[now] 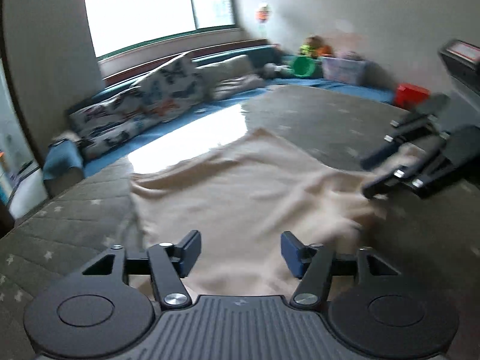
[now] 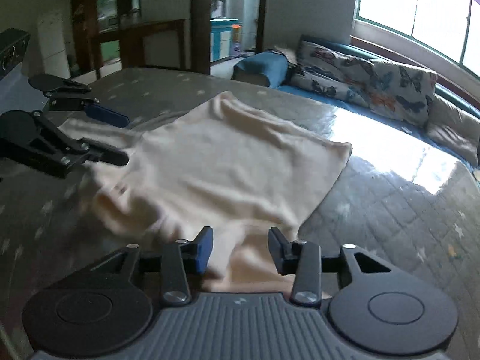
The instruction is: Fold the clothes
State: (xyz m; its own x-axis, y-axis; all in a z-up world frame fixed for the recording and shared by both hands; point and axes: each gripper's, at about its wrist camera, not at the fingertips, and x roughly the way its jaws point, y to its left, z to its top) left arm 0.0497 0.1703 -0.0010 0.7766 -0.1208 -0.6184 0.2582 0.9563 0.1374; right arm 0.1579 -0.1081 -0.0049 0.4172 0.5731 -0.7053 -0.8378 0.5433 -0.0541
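A cream cloth (image 1: 240,186) (image 2: 222,165) lies spread and a little rumpled on a grey quilted mat with star marks (image 1: 60,234) (image 2: 375,210). My left gripper (image 1: 240,252) (image 2: 120,138) hovers at one near corner of the cloth, its jaws apart and the pads not pressing on the fabric. My right gripper (image 2: 240,249) (image 1: 375,174) is over the other near corner, also open; a fold of cloth rises between its blue-padded fingers (image 2: 205,249) without being pinched.
Butterfly-print cushions (image 1: 144,105) (image 2: 375,87) and a blue mat (image 1: 330,85) line the far edge under a bright window. A green bucket (image 1: 303,66), a plastic bin (image 1: 345,69) and a red box (image 1: 411,94) stand by the wall. Dark wooden furniture (image 2: 150,45) stands beyond the mat.
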